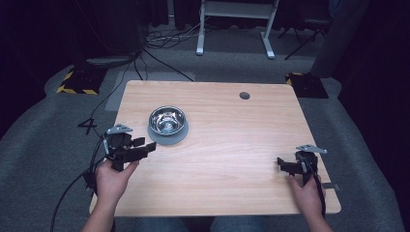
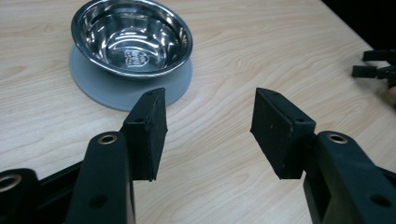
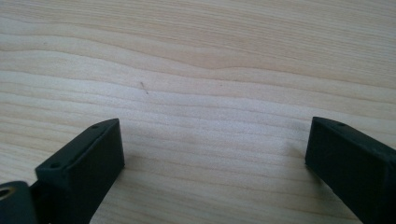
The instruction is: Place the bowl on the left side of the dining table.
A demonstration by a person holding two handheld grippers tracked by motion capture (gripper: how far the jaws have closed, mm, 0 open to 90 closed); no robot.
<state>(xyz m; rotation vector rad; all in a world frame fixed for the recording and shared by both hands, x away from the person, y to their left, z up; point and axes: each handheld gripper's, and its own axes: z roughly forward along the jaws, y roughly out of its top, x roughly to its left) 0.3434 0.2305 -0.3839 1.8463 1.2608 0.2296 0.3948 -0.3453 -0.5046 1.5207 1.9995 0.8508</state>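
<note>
**Inspector:** High view, left of centre: steel bowl (image 1: 167, 121) sits upright on a grey round mat (image 1: 167, 137), on the wooden table (image 1: 232, 159); bowl appears empty. Left gripper (image 1: 147, 146) is held at lower left, jaws aimed toward the mat's near edge, close but apart from it; right gripper (image 1: 283, 164) is at lower right, well apart from the bowl.

**Assistant:** Jaw state?

**Inspector:** Left gripper view: jaws stand wide apart, nothing between them; bowl (image 2: 132, 39) and mat (image 2: 107, 88) lie in the upper left, just beyond the left pad. Right gripper view: jaws spread wide over bare table (image 3: 196, 70); nothing held.

**Assistant:** Step in hand?

**Inspector:** Judged as the approach to the bowl; no contact yet. Next move calls for advancing the left gripper up and left in its view, one jaw inside the rim, then closing; rim is thin and smooth, so slip is a risk.
</note>
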